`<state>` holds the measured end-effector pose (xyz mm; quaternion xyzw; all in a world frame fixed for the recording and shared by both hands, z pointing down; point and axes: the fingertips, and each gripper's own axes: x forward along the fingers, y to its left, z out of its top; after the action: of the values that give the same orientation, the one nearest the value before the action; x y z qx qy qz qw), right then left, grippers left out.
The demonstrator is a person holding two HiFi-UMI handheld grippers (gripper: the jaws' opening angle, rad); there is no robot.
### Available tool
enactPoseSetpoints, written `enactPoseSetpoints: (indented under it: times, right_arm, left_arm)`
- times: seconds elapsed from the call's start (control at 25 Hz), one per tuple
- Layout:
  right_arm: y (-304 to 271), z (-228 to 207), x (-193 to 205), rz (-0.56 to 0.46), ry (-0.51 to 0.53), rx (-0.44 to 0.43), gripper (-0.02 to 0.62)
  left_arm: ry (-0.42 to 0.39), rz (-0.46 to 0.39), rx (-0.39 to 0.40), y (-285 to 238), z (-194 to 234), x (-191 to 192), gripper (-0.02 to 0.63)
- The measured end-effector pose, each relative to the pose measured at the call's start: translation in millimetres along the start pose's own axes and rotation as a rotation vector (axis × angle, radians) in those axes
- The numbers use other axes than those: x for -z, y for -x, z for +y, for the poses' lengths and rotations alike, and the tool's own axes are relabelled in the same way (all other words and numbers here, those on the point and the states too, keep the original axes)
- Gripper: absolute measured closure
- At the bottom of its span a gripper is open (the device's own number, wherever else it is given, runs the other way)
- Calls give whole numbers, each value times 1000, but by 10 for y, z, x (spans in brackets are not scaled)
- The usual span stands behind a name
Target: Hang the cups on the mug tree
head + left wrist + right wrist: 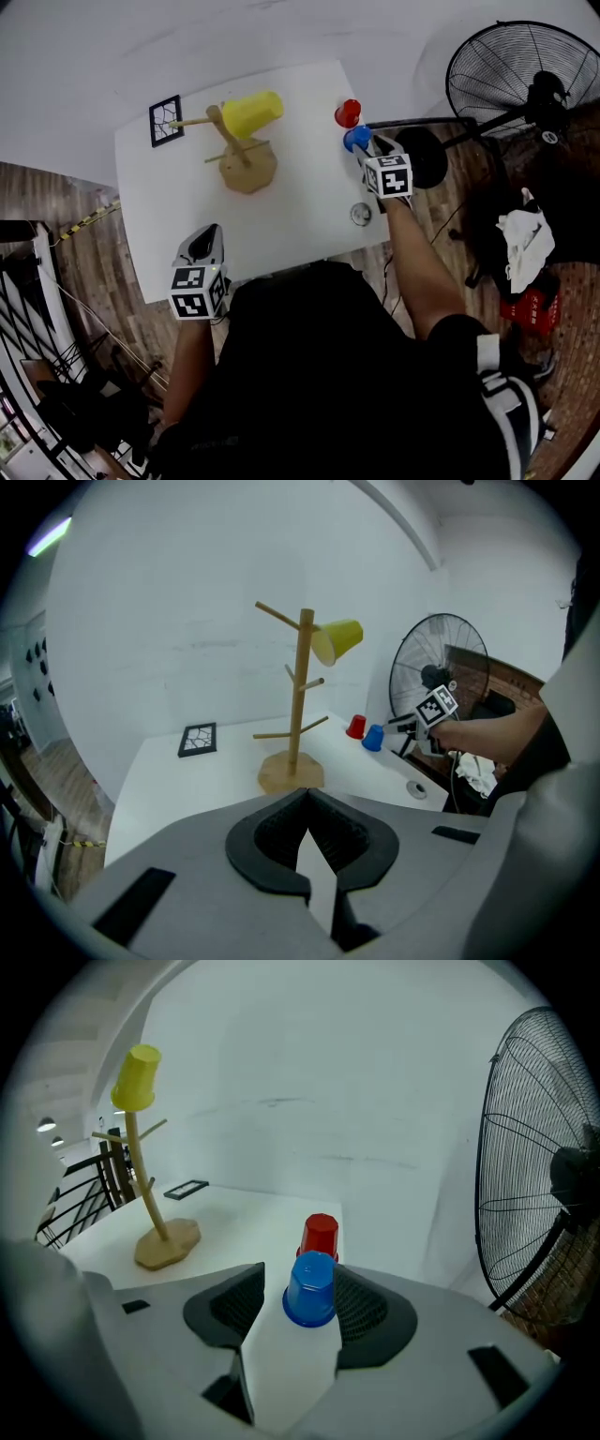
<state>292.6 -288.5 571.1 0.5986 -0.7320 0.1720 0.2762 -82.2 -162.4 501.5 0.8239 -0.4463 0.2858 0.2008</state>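
A wooden mug tree point(246, 161) stands at the back of the white table point(300, 202), with a yellow cup point(253, 112) hung on an upper peg. The tree point(298, 705) and yellow cup point(337, 639) also show in the left gripper view. A blue cup point(311, 1288) stands upside down between the jaws of my right gripper point(300, 1283), which is open around it. A red cup point(320, 1236) stands upside down just behind it. In the head view the blue cup point(356, 139) and red cup point(348, 113) sit near the table's right edge. My left gripper point(206, 239) hovers at the front left, shut and empty.
A black-framed patterned tile point(166, 120) lies at the table's back left. A small round disc point(361, 214) lies near the front right edge. A standing fan point(525, 80) and a white cloth point(525, 239) are on the floor to the right.
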Motion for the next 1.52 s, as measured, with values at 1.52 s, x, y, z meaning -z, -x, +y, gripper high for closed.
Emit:
enactPoseSetpoints:
  times: [1.52]
  right_arm:
    - [-149, 46, -142, 4, -173, 31, 373]
  left_arm:
    - [29, 4, 10, -7, 96, -16, 591]
